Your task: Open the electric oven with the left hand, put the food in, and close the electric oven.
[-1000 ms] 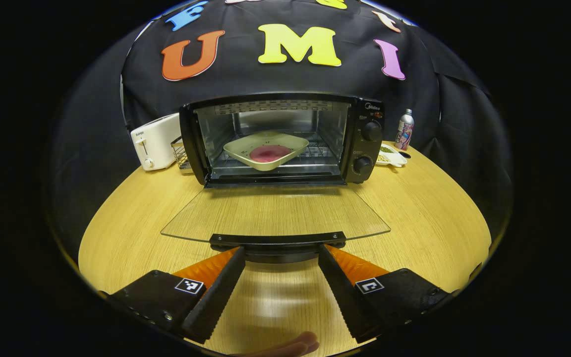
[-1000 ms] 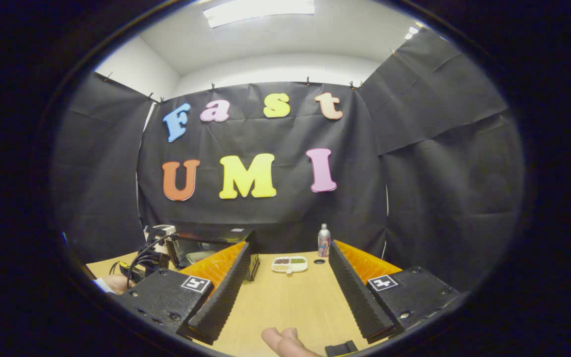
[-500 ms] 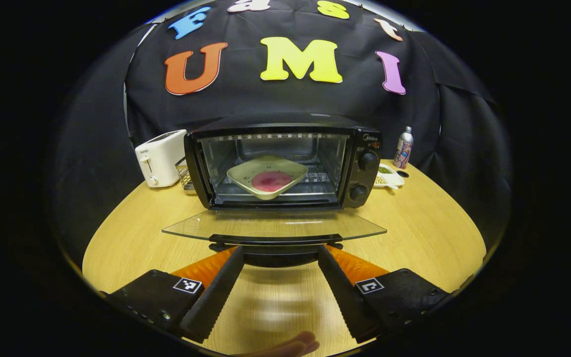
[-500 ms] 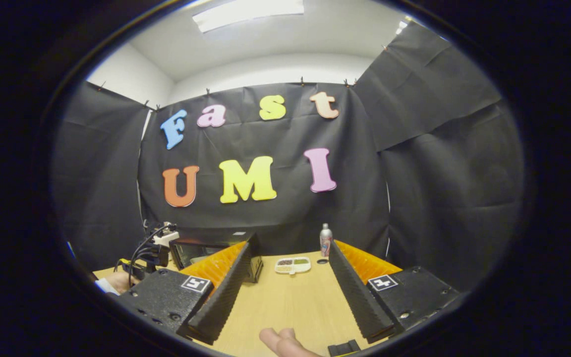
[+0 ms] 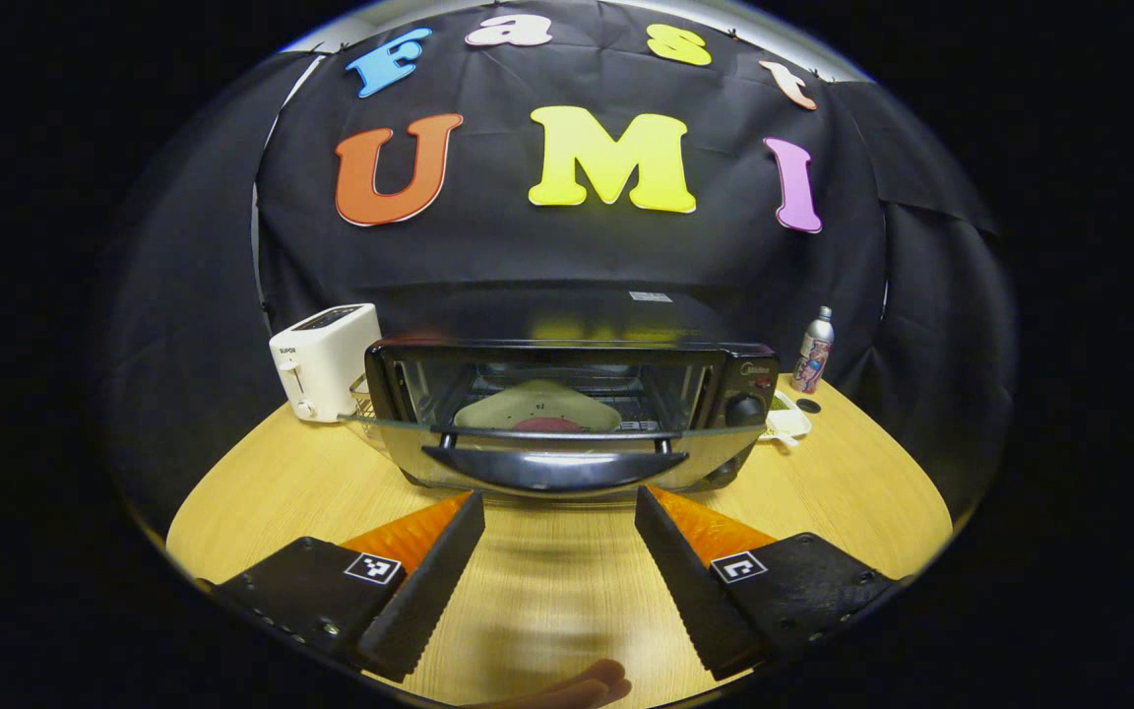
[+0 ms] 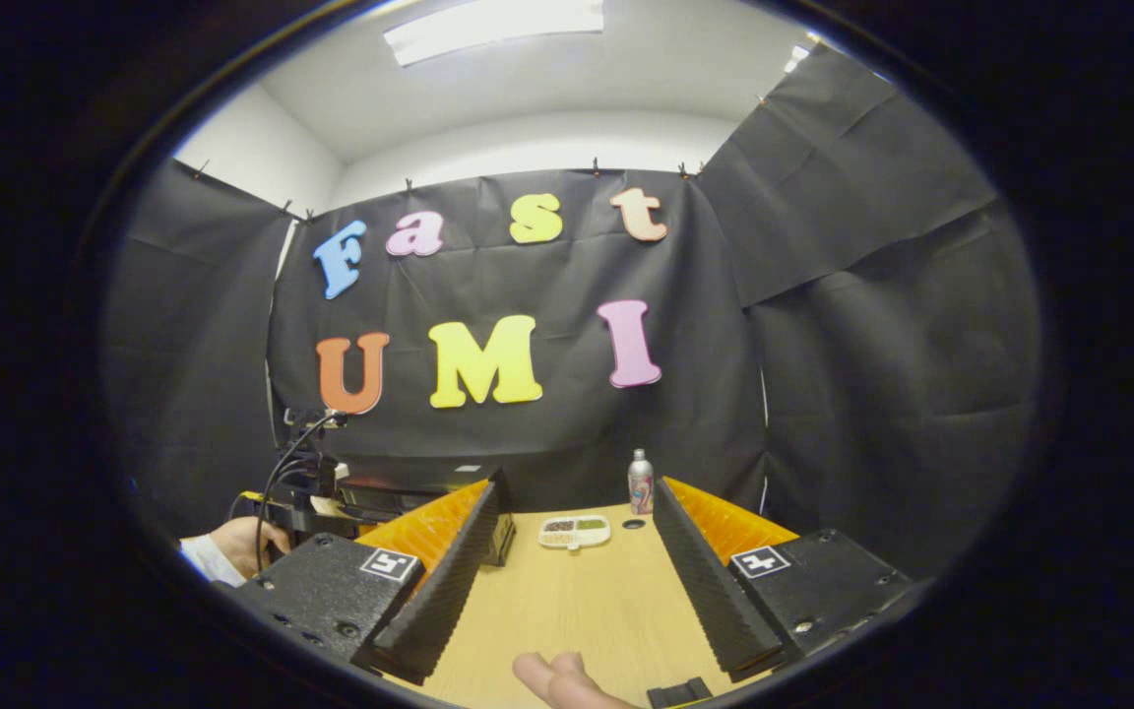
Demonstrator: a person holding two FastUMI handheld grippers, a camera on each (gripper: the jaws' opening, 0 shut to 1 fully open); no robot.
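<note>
Left tool (image 5: 559,507) agape below oven door (image 5: 555,463); plate (image 5: 537,409) half hidden.

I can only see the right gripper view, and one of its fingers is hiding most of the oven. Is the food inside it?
Observer: Yes. In the left gripper view a dish with something pinkish-red on it sits on the rack inside the oven.
Operator: Is the door shut?
Observer: Not yet. The glass door is tilted partway up, and its handle sits just above the open left gripper.
Operator: What's on the oven's other side?
Observer: A white toaster stands on the table beside it.
</note>
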